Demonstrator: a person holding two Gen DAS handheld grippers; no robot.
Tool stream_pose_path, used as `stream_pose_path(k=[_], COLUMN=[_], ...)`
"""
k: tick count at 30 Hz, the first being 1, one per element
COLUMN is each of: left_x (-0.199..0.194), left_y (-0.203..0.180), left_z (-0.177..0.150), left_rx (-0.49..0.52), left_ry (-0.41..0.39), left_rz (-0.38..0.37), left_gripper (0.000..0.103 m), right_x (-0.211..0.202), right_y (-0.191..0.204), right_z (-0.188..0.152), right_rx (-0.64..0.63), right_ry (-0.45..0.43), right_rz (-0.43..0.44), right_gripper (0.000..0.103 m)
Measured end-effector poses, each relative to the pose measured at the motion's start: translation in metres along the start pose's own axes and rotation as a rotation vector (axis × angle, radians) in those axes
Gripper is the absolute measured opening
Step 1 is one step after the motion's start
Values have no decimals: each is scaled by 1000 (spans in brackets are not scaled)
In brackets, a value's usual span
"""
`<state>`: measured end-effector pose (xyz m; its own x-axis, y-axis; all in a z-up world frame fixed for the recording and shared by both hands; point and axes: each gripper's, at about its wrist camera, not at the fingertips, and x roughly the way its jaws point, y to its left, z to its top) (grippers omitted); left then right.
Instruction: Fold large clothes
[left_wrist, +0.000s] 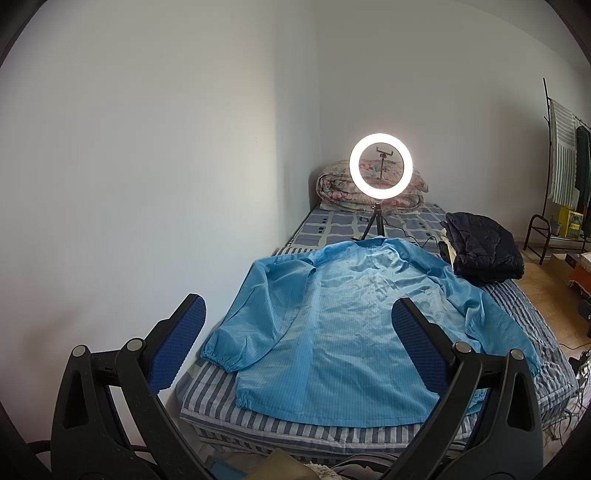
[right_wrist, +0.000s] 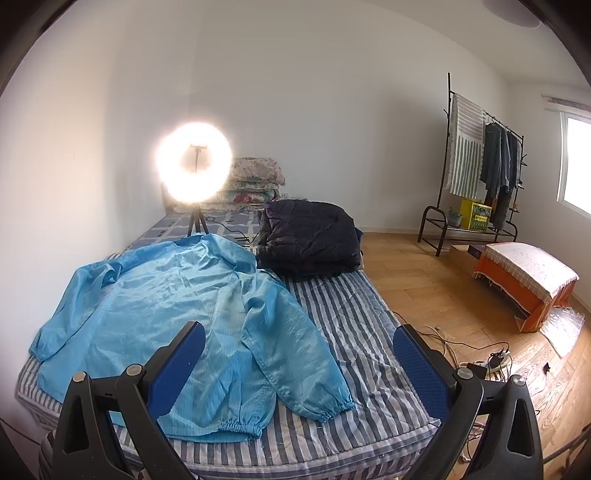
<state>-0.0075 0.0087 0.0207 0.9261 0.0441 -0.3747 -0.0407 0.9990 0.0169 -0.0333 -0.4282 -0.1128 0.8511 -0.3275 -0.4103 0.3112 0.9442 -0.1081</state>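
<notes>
A large light-blue jacket (left_wrist: 343, 325) lies spread flat, back up, on the striped mattress (left_wrist: 295, 428), sleeves out to both sides, hem toward me. It also shows in the right wrist view (right_wrist: 177, 314). My left gripper (left_wrist: 299, 310) is open and empty, held above the hem, near the jacket's left side. My right gripper (right_wrist: 299, 332) is open and empty, held above the right sleeve (right_wrist: 291, 362) and the mattress (right_wrist: 351, 325).
A lit ring light on a tripod (left_wrist: 380, 166) stands behind the jacket's collar, with folded quilts (left_wrist: 332, 192) behind. A folded dark jacket (right_wrist: 310, 236) lies at the back right of the bed. Wall on the left. Cables (right_wrist: 491, 358), a stool (right_wrist: 528, 280) and a clothes rack (right_wrist: 480, 155) stand on the floor at right.
</notes>
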Motion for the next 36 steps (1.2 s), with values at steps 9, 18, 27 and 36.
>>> stream_pose_path(k=[9,18,27,36], left_x=[-1,2,9,14], left_y=[2,4,8,14], left_z=[-3,-7,-10,-13], left_rx=[-4,-6,-12,-17], left_ry=[-4,-1,7,11], left_rz=[10,21,32,62], left_gripper=[102,102,102,102], right_x=[0,1,10,15], right_y=[0,1,8,16], right_z=[0,0,-1,0], right_rx=[2,-4,-25,-45], right_ry=[0,1,7,4], right_rz=[3,6,9,9], right_gripper=[103,103,103,103])
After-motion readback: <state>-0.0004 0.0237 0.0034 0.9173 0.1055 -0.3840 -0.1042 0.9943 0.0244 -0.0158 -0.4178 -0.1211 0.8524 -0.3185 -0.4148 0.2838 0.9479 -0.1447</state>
